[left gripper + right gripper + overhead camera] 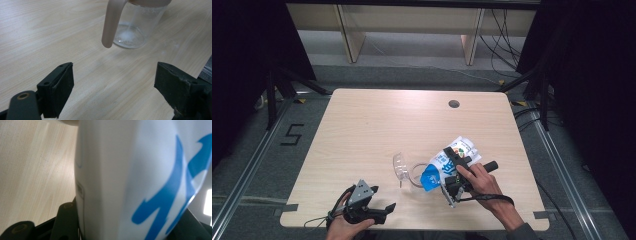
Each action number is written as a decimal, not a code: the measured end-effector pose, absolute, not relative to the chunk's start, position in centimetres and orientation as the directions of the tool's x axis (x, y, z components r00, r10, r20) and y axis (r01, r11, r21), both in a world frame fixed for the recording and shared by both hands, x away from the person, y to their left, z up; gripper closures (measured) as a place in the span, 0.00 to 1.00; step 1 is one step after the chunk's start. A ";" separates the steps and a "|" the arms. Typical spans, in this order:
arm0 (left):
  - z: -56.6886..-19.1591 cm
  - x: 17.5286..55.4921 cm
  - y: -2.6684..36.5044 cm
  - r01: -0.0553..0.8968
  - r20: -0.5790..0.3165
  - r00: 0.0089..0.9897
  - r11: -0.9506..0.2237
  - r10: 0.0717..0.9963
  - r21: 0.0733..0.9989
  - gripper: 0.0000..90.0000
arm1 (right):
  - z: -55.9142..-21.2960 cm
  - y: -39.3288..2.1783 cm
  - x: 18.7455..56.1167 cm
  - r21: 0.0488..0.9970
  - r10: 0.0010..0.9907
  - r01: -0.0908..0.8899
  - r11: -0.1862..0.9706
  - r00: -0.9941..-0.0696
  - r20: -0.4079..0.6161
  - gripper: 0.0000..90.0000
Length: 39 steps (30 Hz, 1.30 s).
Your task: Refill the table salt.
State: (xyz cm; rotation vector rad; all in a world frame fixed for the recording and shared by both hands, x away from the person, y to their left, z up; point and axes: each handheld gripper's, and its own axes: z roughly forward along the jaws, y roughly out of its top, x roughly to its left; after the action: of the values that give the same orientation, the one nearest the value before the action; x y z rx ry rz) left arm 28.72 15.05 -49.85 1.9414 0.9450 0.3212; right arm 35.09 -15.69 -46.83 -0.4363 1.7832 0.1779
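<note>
Your left gripper (382, 209) nearest, jaws apart on nothing, your right gripper (455, 167) clamped on one tilted carton (447, 165), one glass jug (404, 170) at its nine o'clock, one table (362, 130).

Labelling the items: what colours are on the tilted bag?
White with blue markings, best seen in the high view: bag.

- A light wooden table (362, 130) with a round cable hole (454, 104) near its far edge.
- Grey floor (257, 165) marked with a black "5" (292, 134).
- Wooden furniture legs (349, 37) beyond the table.
- Loose black cables (504, 35).
</note>
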 end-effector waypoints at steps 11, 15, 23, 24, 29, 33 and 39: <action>-49.9 28.7 15.1 0.488 -0.152 0.667 -0.274 0.729 0.828 0.17 | -46.6 -15.7 35.1 -0.135 -0.223 -0.390 0.911 -0.191 -0.956 0.57; -49.8 28.8 15.2 0.491 -0.145 0.668 -0.286 0.730 0.823 0.17 | -46.8 -15.6 35.1 -0.134 -0.222 -0.390 0.911 -0.191 -0.956 0.57; -49.9 28.8 15.2 0.493 -0.149 0.666 -0.282 0.731 0.823 0.17 | -46.9 -15.7 35.0 -0.123 -0.206 -0.378 0.918 -0.189 -0.960 0.57; -49.9 28.8 15.2 0.493 -0.148 0.666 -0.283 0.731 0.823 0.17 | -46.8 -15.6 35.1 -0.139 -0.223 -0.391 0.910 -0.180 -0.958 0.57; -49.9 28.8 15.2 0.494 -0.150 0.666 -0.281 0.731 0.822 0.17 | -46.5 -15.4 35.1 -0.174 -0.257 -0.403 0.899 -0.160 -0.953 0.58; -49.9 28.8 15.3 0.491 -0.146 0.670 -0.287 0.728 0.823 0.17 | -46.7 -15.5 35.0 -0.156 -0.238 -0.378 0.912 -0.179 -0.955 0.58; -49.8 28.8 15.3 0.492 -0.142 0.670 -0.292 0.729 0.820 0.17 | -46.7 -15.5 35.1 -0.167 -0.246 -0.397 0.902 -0.156 -0.957 0.58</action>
State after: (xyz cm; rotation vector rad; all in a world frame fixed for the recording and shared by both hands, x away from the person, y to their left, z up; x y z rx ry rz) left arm 28.82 15.27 -49.83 1.9577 0.9499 0.3218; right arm 35.10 -15.52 -46.68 -0.4892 1.7464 0.1423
